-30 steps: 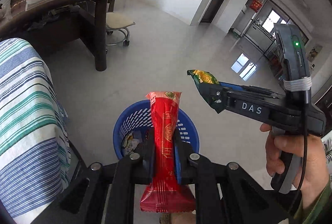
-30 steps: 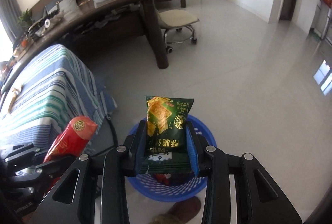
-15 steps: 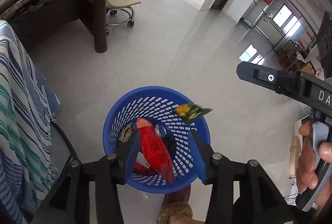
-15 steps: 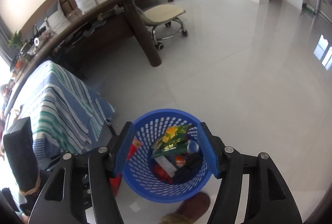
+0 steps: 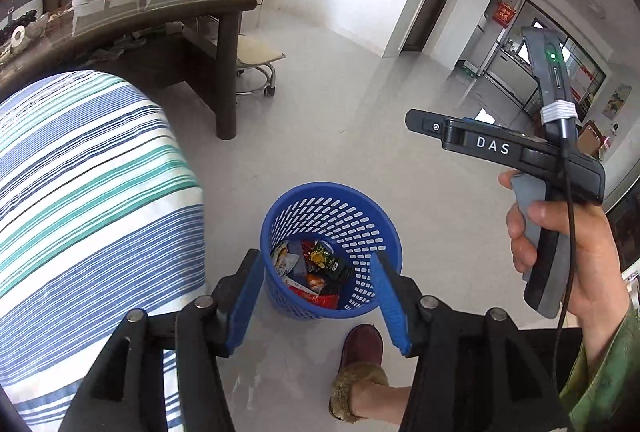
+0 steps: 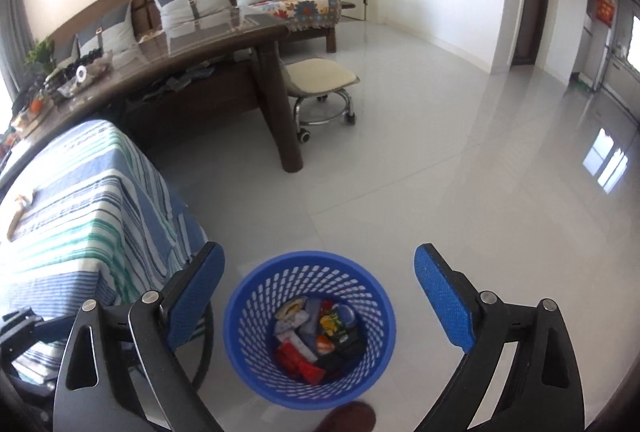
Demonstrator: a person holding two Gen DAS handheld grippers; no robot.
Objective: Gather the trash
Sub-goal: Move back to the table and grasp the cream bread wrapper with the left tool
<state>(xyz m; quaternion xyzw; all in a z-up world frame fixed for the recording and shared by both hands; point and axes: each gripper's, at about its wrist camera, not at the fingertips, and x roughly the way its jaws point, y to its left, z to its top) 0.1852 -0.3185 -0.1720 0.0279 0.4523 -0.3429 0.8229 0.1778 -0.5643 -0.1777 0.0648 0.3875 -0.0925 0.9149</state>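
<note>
Floor: pale glossy tile fills the middle of both views; dark curved table [image 6: 208, 48] and sofa at upper left, wheeled stool [image 6: 322, 80] just beside the table leg.
Basket: blue perforated basket [image 6: 240, 312] stands on the tile, lower centre of the right wrist view, lower middle of the left wrist view.
Trash: wrappers [image 6: 316, 336] lie at the bottom of the basket, red, green and white mixed; nothing hangs over the rim.
Left gripper [image 5: 318, 302]: jaws spread wide, nothing between the blue pads, basket framed in the gap.
Right gripper [image 6: 320, 302]: jaws likewise wide apart and empty, directly above the basket mouth.
Striped cloth: blue-green cloth [image 6: 80, 208] covers the surface at left; a pale strip [image 6: 18, 214] lies on it at far left, possibly more trash, too small to tell.
Your foot: slipper [image 5: 360, 346] sits just beside the basket base.
Step, as I judge it: drop looks finished. Lift both grippers straight up before swinging left, keep jaws apart, and mind the basket with that foot.
</note>
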